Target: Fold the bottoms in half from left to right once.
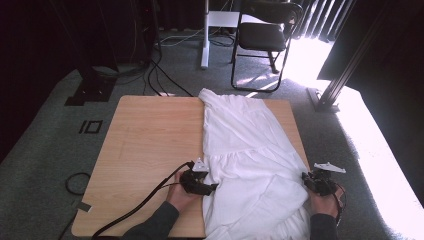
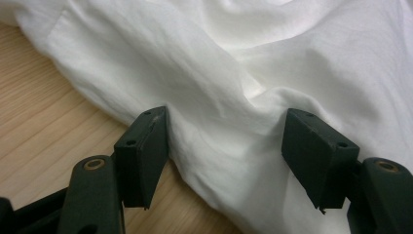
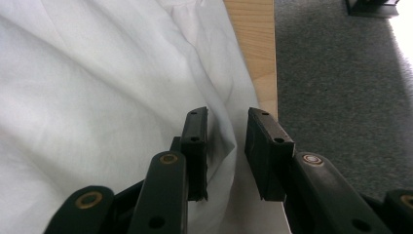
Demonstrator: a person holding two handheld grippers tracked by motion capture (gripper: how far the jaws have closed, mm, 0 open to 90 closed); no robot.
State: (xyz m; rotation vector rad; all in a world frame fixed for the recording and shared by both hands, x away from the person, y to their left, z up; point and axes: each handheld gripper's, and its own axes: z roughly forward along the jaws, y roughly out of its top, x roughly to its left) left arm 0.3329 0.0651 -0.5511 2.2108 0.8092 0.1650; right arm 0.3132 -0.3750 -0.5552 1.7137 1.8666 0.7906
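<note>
A: Step? White garment (image 1: 250, 160) is spread on the right half of the table (image 1: 145, 145). Left gripper (image 1: 209, 187) is at its left edge, right gripper (image 1: 306, 181) at its right edge.

B: Looks like both sit between grasps. Left jaws wide with a fabric ridge between them, unpinched. Right jaws narrow, fold between, not clamped.

A: Next?

B: Probably close on the edges, then fold or shift. Long axis runs near-to-far, narrow end far.
</note>
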